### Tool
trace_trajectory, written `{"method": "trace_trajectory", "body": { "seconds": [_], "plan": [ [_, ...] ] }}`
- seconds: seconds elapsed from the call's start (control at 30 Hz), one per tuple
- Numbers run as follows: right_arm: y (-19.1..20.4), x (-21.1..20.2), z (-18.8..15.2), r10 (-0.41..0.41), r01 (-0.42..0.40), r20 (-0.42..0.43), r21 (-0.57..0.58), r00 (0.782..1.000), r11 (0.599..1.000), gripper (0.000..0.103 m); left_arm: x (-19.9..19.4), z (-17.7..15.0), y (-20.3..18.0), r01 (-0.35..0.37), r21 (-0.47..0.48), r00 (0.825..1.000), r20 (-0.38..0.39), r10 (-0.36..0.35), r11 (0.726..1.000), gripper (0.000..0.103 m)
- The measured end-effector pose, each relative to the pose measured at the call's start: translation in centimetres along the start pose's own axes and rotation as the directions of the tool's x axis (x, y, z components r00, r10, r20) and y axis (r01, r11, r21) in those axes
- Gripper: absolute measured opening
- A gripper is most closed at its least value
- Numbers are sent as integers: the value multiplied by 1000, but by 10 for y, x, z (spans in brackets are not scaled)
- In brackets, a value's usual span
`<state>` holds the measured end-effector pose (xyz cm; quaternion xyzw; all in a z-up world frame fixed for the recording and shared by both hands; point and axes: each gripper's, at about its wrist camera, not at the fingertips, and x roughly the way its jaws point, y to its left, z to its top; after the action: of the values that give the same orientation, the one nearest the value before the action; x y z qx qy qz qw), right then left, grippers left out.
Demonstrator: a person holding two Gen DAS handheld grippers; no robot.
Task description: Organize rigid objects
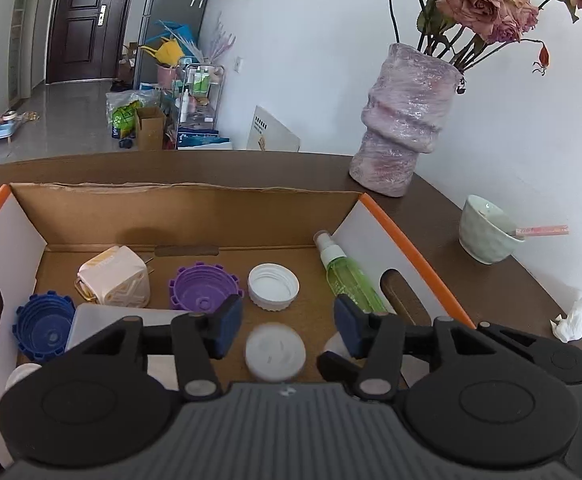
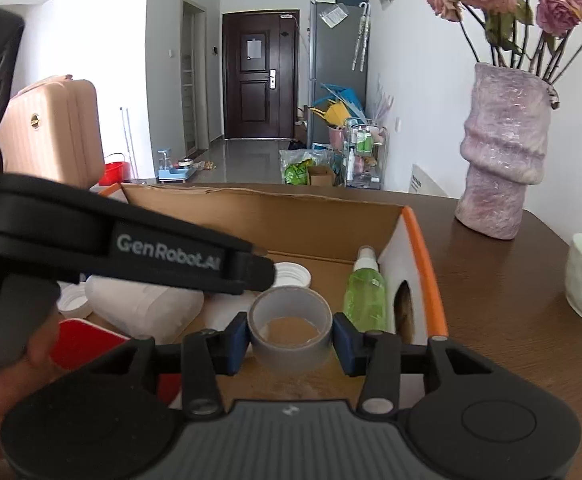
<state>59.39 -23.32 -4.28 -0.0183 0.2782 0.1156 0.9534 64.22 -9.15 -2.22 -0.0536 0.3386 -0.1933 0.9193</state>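
Left gripper (image 2: 251,268) partly hiding white bottle (image 2: 143,304)

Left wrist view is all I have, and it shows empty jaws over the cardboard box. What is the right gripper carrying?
Observer: The right gripper has its jaws shut on a roll of grey tape.
Operator: Is it over the box yet?
Observer: Yes, it hangs over the right end of the cardboard box, just left of the green spray bottle.
Operator: Is anything near me that my own gripper hides?
Observer: A flat red thing lies at the near left, apparently inside the box, under the body of the left gripper.
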Motion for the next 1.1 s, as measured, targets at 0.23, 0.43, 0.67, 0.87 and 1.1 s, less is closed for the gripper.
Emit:
{"method": "trace_trajectory", "body": {
  "seconds": [0.23, 0.43, 0.67, 0.87, 1.1],
  "plan": [
    [-9, -15, 3, -2, 0, 43, 40, 999, 999, 54, -18, 7, 7, -48, -4, 998, 33, 48, 999, 53],
    [-25, -60, 9, -35, 28, 94, 73, 995, 997, 55, -82, -3, 19, -160, 34, 981, 115, 155, 987, 61],
    [-31, -136, 11, -49, 33, 160, 103, 986, 994, 64, -185, -28, 19, -386, 70, 895, 271, 355, 920, 87],
    [-16, -199, 2, -60, 36, 244, 103, 968, 994, 87, -256, -57, 8, -446, 58, 849, 344, 401, 893, 103],
    [8, -255, -14, -85, 63, 291, 85, 953, 994, 96, -316, -87, -4, -427, 40, 837, 394, 379, 903, 103]
  ]
}}
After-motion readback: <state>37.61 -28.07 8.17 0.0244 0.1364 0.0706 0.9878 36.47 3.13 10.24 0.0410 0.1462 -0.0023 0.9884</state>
